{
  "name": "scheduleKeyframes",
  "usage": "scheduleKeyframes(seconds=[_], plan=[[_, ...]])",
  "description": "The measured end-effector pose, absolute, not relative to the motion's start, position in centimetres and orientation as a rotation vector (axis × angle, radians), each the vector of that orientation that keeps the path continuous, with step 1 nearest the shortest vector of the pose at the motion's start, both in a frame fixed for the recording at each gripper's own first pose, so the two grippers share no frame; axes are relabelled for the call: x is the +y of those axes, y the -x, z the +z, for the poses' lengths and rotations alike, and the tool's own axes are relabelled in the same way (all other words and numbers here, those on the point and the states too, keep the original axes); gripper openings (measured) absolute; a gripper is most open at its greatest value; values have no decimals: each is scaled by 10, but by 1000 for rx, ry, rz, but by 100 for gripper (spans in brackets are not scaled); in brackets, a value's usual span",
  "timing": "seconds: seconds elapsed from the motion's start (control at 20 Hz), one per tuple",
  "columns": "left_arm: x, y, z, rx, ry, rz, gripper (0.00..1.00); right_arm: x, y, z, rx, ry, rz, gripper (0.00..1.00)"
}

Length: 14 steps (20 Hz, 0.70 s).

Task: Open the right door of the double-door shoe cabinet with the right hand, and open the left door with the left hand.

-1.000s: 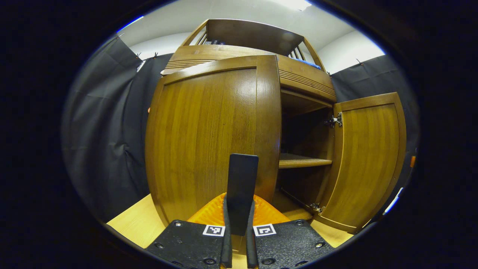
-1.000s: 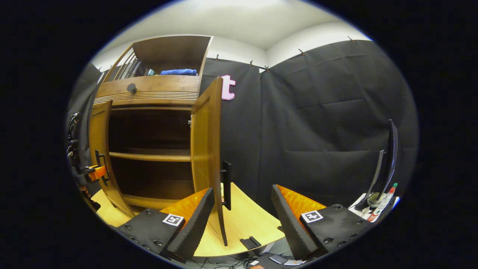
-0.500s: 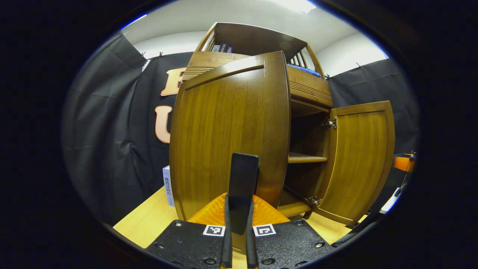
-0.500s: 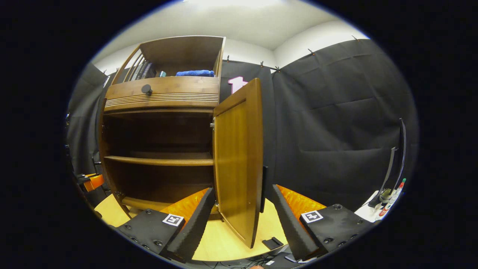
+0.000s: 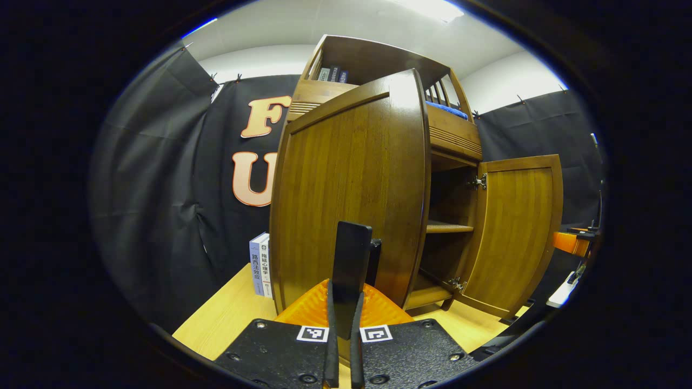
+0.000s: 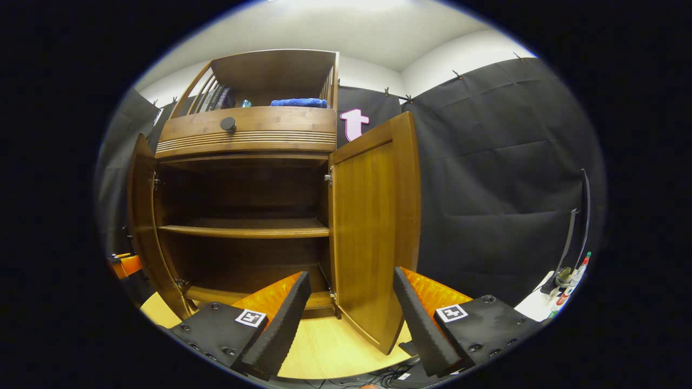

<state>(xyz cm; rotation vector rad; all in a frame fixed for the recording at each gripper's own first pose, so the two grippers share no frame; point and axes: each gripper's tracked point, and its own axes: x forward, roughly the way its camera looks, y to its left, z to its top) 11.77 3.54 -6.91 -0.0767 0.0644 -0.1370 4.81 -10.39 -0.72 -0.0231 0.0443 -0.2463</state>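
The wooden shoe cabinet stands with both doors swung out. In the left gripper view the left door is close in front, and my left gripper is shut on its dark upright handle. The right door hangs open at the right of that view. In the right gripper view my right gripper is open and holds nothing. The right door shows its inner face just beyond the gap between the fingers, untouched. The left door shows edge-on, with the left gripper beside it.
The cabinet stands on a light wooden tabletop. A shelf crosses its dark inside, under a drawer with a round knob. Books lean beside the left door. Small bottles stand at the far right.
The left door has swung further out with my left gripper on its handle. In the right gripper view the right door now shows more of its inner face, and its handle has gone out of sight.
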Motion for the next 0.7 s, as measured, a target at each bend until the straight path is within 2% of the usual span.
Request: scheduleKeyframes(seconds=[0.15, 0.2, 0.25, 0.3, 0.35, 0.4, 0.55, 0.6, 0.65, 0.7], plan=[[54, -111, -69, 64, 65, -115, 5, -87, -53, -7, 40, 24, -232, 99], [60, -107, -67, 63, 61, -106, 10, -82, -54, -7, 38, 27, -227, 99], [67, -105, -67, 64, 58, -94, 5, -77, -56, -7, 37, 31, -221, 99], [74, -103, -66, 65, 58, -85, 4, -71, -56, -8, 38, 34, -214, 99], [81, -100, -67, 68, 60, -79, 3, -65, -57, -9, 39, 36, -208, 92], [86, -99, -67, 67, 59, -73, 3, -60, -58, -10, 42, 36, -202, 99], [105, -93, -65, 65, 54, -47, 2, -43, -62, -14, 52, 36, -171, 98], [111, -93, -64, 65, 54, -38, 4, -37, -63, -14, 51, 39, -162, 92], [117, -93, -65, 66, 55, -29, 4, -32, -64, -14, 50, 44, -153, 98], [122, -92, -65, 67, 55, -23, 3, -28, -65, -13, 46, 49, -146, 99]])
